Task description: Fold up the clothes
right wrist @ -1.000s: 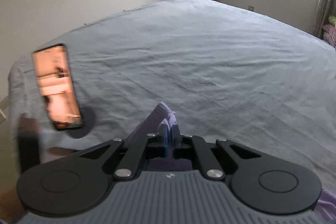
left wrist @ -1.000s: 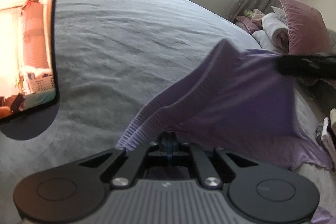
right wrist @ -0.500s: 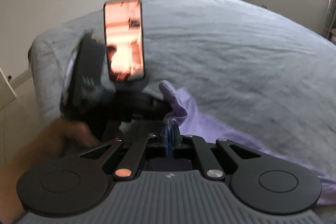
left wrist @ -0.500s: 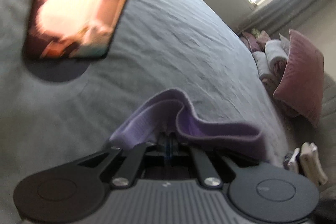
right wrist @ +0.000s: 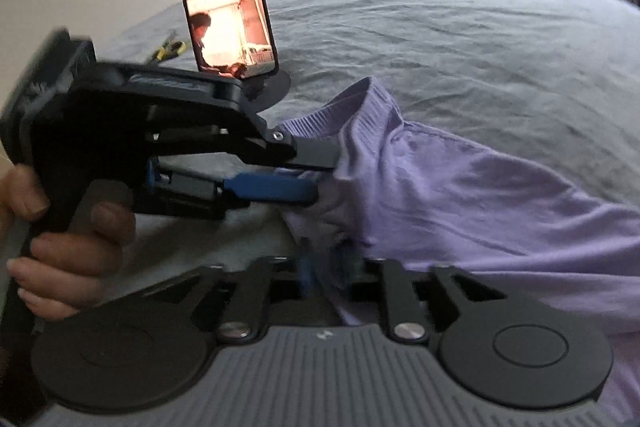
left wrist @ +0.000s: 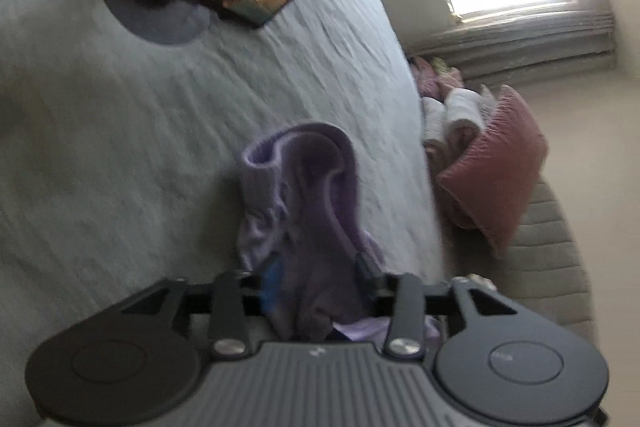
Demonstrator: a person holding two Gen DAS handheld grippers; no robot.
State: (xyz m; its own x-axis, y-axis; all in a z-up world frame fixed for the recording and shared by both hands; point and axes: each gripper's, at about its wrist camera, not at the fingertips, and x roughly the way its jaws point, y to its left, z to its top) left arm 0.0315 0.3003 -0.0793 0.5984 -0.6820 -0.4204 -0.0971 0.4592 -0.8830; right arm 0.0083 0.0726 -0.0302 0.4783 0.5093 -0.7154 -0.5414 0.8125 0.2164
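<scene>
On a wide grey bed [right wrist: 460, 27] lies one lilac garment [right wrist: 480, 195], its ribbed hem bunched up near the bed's edge. Two handheld grippers meet at that hem. One left gripper [right wrist: 320, 173], gripped by one hand [right wrist: 68, 255], has its two fingers parted, with folds of cloth loosely between them. One right gripper [right wrist: 324, 267] also shows its fingers spread apart, fabric lying in the gap. One phone [right wrist: 226, 1] stands upright on a round stand behind them. One pink cushion [left wrist: 496, 167] and several rolled towels [left wrist: 452, 115] sit beyond the bed.
</scene>
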